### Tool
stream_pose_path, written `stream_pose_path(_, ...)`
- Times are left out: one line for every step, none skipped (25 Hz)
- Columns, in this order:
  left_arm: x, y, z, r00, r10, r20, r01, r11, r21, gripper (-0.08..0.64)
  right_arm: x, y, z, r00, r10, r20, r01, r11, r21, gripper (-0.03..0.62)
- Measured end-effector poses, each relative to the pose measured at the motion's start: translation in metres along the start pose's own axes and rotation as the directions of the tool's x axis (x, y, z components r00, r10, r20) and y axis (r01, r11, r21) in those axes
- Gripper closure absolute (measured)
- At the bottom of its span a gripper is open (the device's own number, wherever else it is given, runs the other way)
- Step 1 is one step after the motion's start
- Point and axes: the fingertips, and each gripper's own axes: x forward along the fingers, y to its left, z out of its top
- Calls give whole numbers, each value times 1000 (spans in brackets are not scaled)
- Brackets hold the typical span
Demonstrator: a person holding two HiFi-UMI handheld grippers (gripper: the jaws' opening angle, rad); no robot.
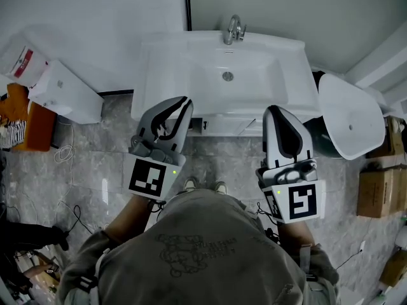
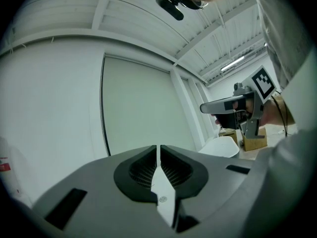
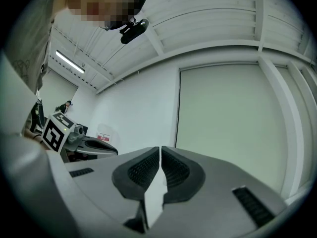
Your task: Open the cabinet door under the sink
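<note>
A white sink [image 1: 226, 68] with a chrome tap [image 1: 233, 29] stands against the wall. Under its front edge only a narrow strip of the white cabinet front [image 1: 232, 127] shows. My left gripper [image 1: 185, 101] is held level in front of the sink's left part, its jaws shut with nothing between them [image 2: 158, 148]. At the sink's right part my right gripper [image 1: 273, 110] is also shut and empty [image 3: 160, 150]. Both gripper views look over the sink at the white wall. Neither gripper touches the cabinet.
A white bin with a round lid [image 1: 350, 122] stands right of the sink, with cardboard boxes [image 1: 380, 184] beyond it. A white box [image 1: 67, 94] and an orange item [image 1: 38, 126] lie at the left. Cables [image 1: 63, 151] trail over the grey tiled floor.
</note>
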Motion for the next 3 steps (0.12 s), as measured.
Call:
stream_pose_path(0, 0, 0, 1000, -3, -1, 3, 1000, -4, 526, 1, 0, 1, 1000, 2, 2, -2, 1000, -1, 558)
stream_pose_path(1, -1, 0, 1000, -5, -3, 5, 1000, -8, 525, 3, 1, 2, 1000, 4, 5, -4, 1000, -1, 557)
stream_pose_path(1, -1, 0, 1000, -7, -4, 7, 1000, -12, 526, 4, 1, 3, 1000, 6, 8, -6, 1000, -1, 557)
